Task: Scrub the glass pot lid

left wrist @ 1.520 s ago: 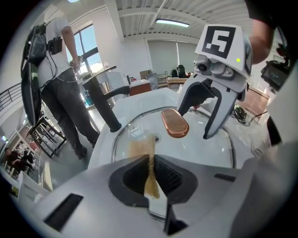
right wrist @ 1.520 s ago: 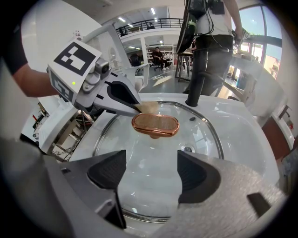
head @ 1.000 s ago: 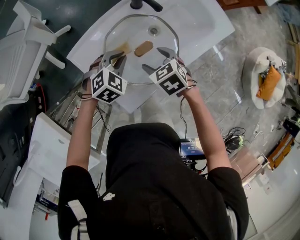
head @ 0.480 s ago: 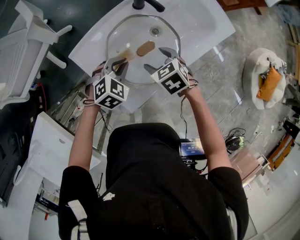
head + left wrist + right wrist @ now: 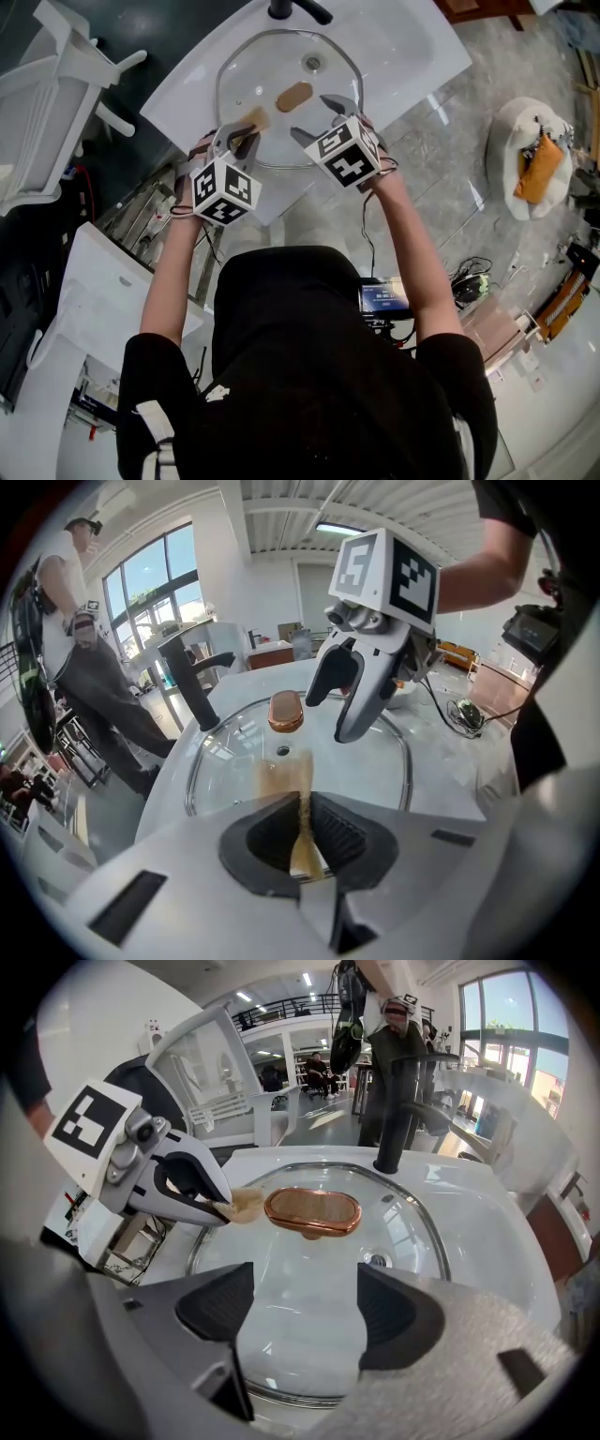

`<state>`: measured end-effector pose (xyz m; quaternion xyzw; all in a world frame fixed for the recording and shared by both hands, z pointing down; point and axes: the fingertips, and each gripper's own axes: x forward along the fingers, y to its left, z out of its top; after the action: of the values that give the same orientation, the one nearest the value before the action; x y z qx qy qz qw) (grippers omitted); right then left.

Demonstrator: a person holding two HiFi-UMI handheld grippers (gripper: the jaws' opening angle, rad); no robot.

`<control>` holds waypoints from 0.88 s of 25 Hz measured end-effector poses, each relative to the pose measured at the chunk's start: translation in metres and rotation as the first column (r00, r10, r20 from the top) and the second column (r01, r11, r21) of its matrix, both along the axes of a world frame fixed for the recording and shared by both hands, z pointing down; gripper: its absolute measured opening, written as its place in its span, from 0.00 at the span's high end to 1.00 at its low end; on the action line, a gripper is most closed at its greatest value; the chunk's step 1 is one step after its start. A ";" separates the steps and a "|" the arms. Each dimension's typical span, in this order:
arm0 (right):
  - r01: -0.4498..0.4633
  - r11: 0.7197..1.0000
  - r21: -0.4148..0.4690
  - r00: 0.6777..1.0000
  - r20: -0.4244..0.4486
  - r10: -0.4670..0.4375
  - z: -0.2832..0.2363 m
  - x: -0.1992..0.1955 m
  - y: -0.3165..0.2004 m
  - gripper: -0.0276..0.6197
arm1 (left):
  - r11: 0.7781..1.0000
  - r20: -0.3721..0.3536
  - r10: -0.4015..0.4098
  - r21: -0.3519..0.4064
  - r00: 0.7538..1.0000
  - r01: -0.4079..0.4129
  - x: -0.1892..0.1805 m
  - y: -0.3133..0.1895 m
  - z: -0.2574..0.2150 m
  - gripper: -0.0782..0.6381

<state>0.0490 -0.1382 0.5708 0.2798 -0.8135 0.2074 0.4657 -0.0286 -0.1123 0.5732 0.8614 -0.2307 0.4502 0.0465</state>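
The glass pot lid [image 5: 281, 56] lies flat in the white sink, with its copper knob [image 5: 293, 96] at the centre. My left gripper [image 5: 242, 133] is shut on a tan sponge [image 5: 255, 119] that rests on the glass left of the knob. In the left gripper view the sponge [image 5: 286, 780] sticks out between the jaws [image 5: 302, 832] toward the knob [image 5: 285, 712]. My right gripper [image 5: 315, 118] hovers open over the lid's near right part. The right gripper view shows empty jaws [image 5: 305, 1312] above the glass [image 5: 309, 1279], with the left gripper [image 5: 220, 1211] at left.
A black faucet [image 5: 291, 9] stands at the sink's far rim [image 5: 412, 56]. A white rack [image 5: 56, 84] is at the left, and a white cushion with an orange thing [image 5: 532, 155] lies on the floor at the right. A person [image 5: 75, 658] stands beyond the sink.
My left gripper has slid the sponge a little back toward me and to the right across the glass. The right gripper has hardly moved.
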 end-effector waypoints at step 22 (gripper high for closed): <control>-0.004 1.000 0.005 1.000 -0.004 0.004 -0.001 0.000 -0.001 0.46 | 0.997 0.008 0.025 -0.068 1.000 -0.024 0.003 0.032 0.002 0.86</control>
<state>0.0488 -0.1387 0.5701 0.2829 -0.8125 0.2055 0.4664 -0.0258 -0.0801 0.5747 0.8601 -0.2049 0.4620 0.0694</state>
